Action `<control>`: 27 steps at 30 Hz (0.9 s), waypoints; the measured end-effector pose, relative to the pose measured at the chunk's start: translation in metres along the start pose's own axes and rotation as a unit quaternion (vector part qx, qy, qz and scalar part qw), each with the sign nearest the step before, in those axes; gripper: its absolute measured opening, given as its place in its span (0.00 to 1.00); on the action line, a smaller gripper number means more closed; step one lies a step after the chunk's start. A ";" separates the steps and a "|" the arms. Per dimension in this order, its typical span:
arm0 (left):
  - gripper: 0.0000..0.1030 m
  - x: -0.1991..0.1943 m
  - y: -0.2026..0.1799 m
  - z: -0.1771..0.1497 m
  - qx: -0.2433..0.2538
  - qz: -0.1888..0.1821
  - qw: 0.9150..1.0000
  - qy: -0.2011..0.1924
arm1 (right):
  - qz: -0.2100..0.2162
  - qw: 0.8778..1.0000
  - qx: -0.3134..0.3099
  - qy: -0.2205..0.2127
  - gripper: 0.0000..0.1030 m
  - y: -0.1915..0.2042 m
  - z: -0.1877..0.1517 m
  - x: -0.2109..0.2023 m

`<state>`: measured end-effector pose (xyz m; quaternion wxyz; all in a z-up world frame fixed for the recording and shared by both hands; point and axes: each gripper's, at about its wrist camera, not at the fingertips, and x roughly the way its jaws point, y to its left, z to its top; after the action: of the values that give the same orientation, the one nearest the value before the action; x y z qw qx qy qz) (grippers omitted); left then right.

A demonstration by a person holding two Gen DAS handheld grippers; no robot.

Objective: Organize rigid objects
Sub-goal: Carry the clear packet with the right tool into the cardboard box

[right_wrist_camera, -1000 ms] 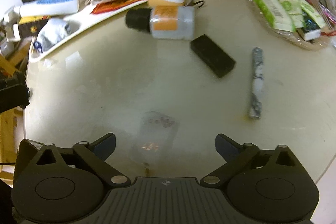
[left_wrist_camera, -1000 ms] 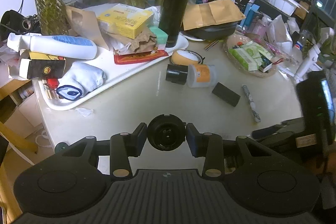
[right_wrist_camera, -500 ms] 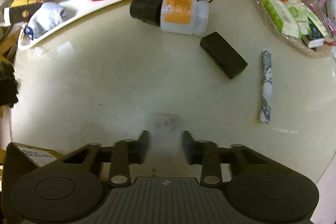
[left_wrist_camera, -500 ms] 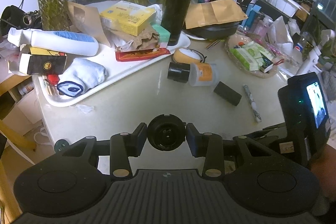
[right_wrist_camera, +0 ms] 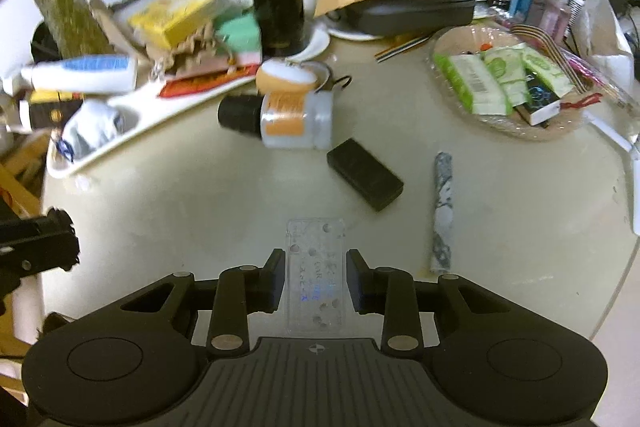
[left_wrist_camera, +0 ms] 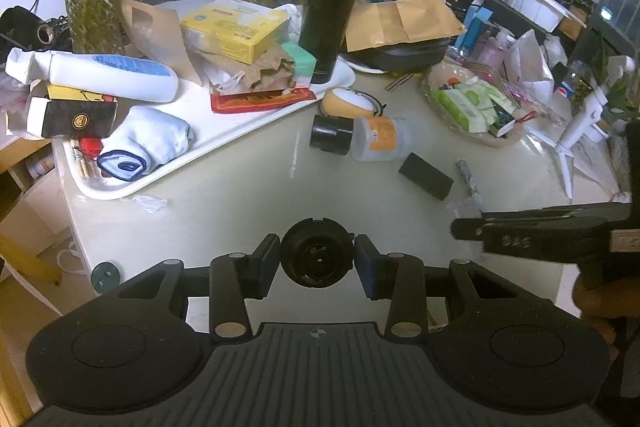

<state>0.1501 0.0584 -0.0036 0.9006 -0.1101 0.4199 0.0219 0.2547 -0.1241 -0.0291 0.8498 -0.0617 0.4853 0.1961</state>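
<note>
My left gripper [left_wrist_camera: 316, 263] is shut on a round black cap [left_wrist_camera: 316, 255] just above the near edge of the pale table [left_wrist_camera: 240, 195]. In the right wrist view my right gripper [right_wrist_camera: 315, 277] is shut on a clear flat plastic case [right_wrist_camera: 314, 241], with both pads pressing its long sides, and holds it above the table. Beyond it lie a white bottle with an orange label and black cap [right_wrist_camera: 294, 121], a black box [right_wrist_camera: 364, 179] and a grey patterned roll [right_wrist_camera: 442, 211].
A white tray [left_wrist_camera: 224, 143] at the back left holds a lotion tube, boxes, a rolled cloth and a tall black flask [left_wrist_camera: 332, 3]. A clear basket of green packets [right_wrist_camera: 508, 87] stands at the back right. A yellow round pouch [right_wrist_camera: 290, 77] lies behind the bottle.
My right gripper has closed on the clear case that lay on the table and risen with it. The left gripper still holds the black cap in the same place.
</note>
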 end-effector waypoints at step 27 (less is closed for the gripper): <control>0.39 -0.027 -0.029 -0.032 0.055 -0.035 0.998 0.004 | 0.062 0.994 0.025 -0.081 0.34 -0.013 -0.049 -0.088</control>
<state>0.1118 0.0245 0.0023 0.9040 -0.0750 0.4196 -0.0330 0.1808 -0.1744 0.0189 0.8740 0.0059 0.4223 0.2403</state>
